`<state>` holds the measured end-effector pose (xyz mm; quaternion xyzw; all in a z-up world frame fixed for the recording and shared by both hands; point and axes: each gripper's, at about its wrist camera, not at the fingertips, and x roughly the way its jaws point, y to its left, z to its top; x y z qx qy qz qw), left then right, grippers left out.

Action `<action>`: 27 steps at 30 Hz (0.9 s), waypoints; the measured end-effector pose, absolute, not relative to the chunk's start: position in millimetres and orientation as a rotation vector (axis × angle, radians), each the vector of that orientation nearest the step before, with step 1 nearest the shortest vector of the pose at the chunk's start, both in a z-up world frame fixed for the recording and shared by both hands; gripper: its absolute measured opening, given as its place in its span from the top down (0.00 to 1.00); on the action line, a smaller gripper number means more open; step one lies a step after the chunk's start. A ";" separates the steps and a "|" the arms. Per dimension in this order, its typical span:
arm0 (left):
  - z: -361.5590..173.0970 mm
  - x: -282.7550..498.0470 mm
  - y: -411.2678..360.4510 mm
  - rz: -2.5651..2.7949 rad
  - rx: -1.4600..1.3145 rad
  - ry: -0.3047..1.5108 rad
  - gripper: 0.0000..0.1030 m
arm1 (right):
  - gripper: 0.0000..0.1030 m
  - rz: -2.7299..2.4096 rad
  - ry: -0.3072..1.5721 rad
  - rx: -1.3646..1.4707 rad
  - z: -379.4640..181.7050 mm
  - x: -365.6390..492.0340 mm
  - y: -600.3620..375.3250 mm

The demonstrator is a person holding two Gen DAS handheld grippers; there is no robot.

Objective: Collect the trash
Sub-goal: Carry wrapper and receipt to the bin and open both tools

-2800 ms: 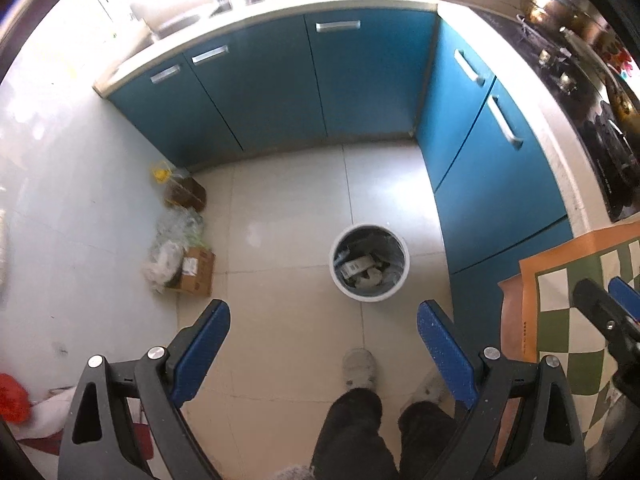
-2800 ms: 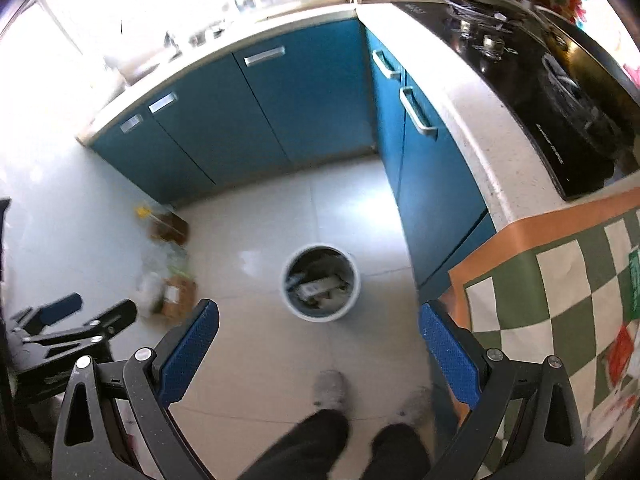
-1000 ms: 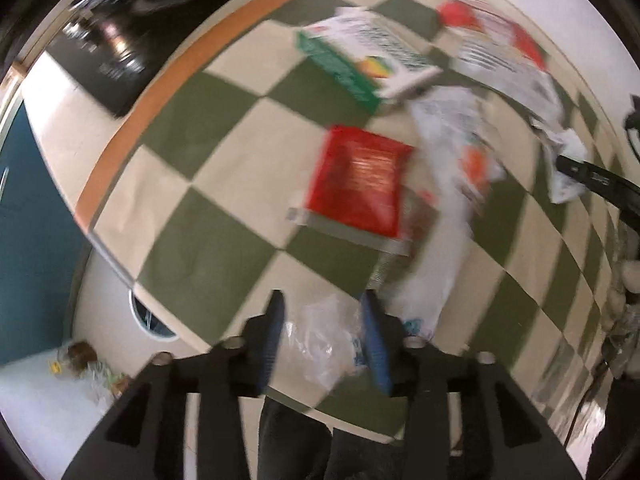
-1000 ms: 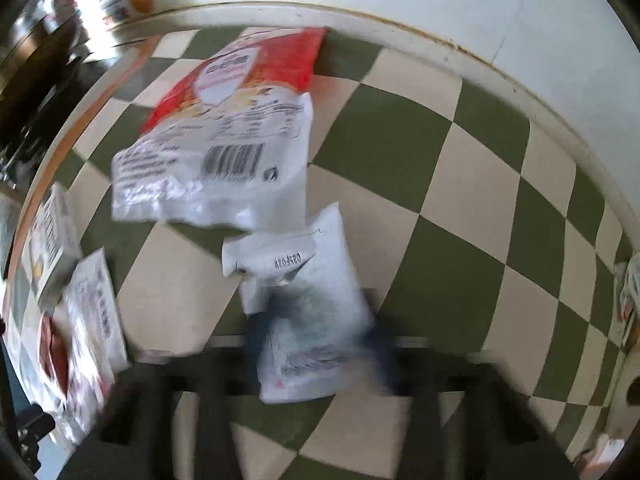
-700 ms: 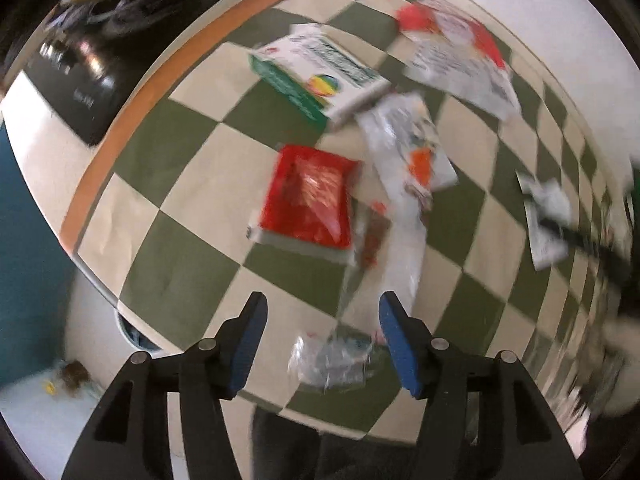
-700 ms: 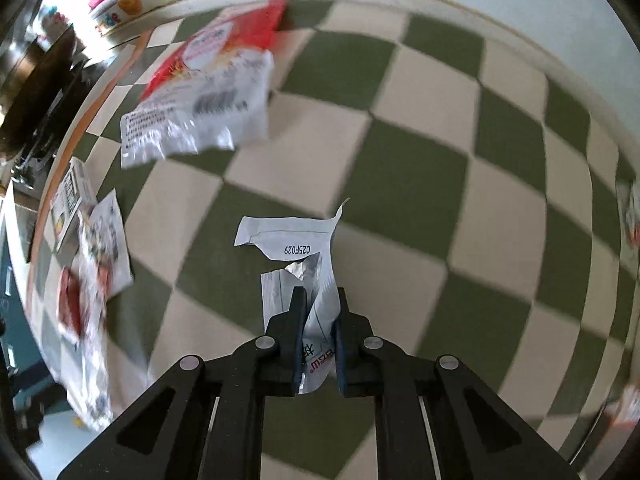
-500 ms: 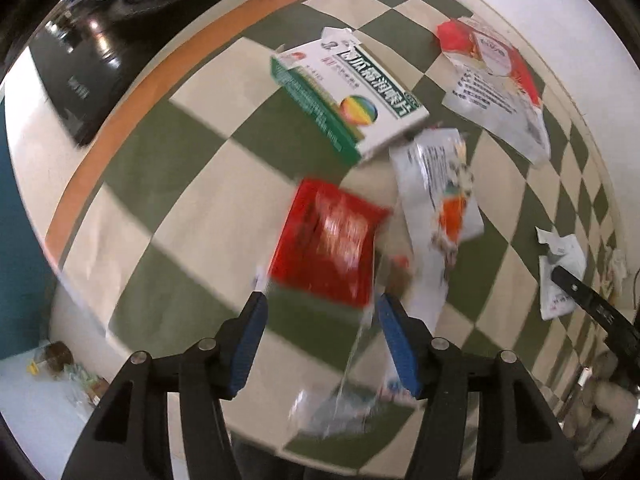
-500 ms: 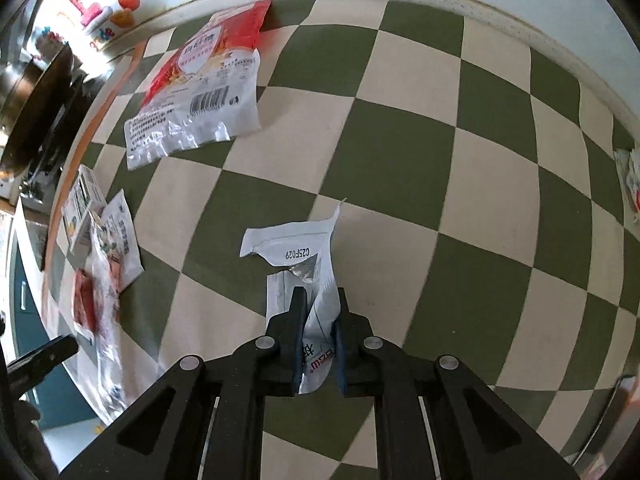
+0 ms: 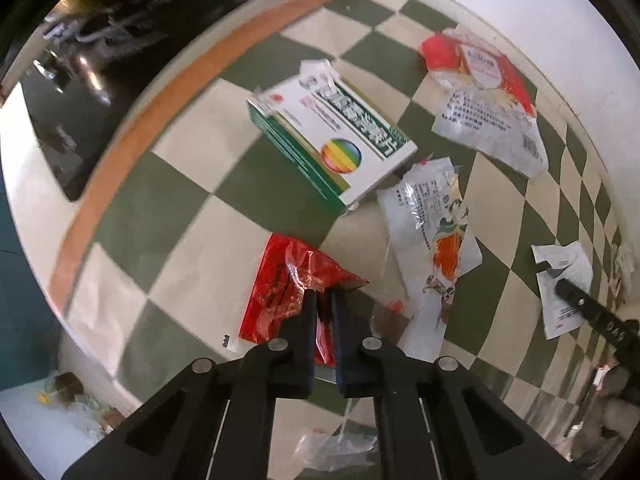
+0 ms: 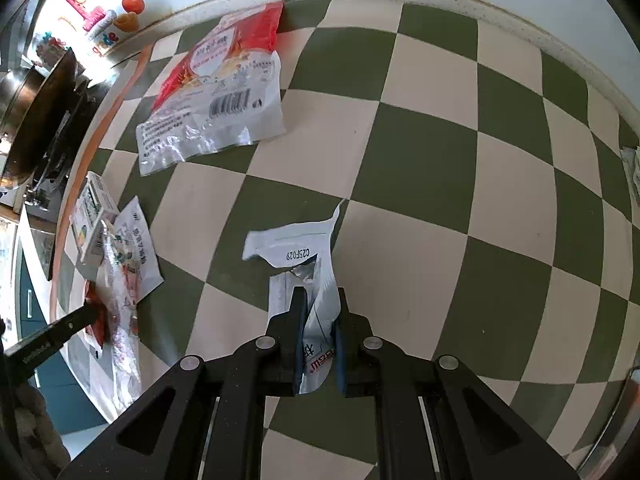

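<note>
1. Left gripper was seen clenched on the red wrapper, its blue pads pinching the crumpled foil near the table's front edge.
2. Right gripper was seen clamped on the torn white sachet, whose upper flap stood free above the pads over a green square of the checked cloth.
3. The same sachet was shown in the left wrist view towards the table's right side, with one finger of the right gripper laid across it.
4. A green-and-white box was found lying flat beyond the red wrapper, towards the orange border of the cloth.
5. A clear printed bag was seen just beside the box, on its right, touching the box's corner.
6. A large red-and-white bag was seen lying flat near the table's back edge, by the wall.
7. A crumpled clear film was shown at the front edge, under the left gripper's body.
8. A dark stove top was seen off the cloth's orange border, at the table's left end.
</note>
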<state>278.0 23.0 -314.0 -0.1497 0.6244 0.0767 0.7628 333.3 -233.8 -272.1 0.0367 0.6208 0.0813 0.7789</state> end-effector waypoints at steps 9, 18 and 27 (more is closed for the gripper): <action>-238.2 201.0 94.7 0.244 -0.407 1.175 0.97 | 0.89 0.339 1.252 0.079 -207.4 315.6 -169.6; -233.8 78.7 235.8 0.525 -0.578 1.121 0.97 | 0.89 0.799 1.280 -0.069 -194.2 214.9 39.6; -411.7 -89.5 378.4 0.770 -0.950 1.193 0.97 | 0.89 0.982 1.431 -0.301 -372.0 73.2 259.0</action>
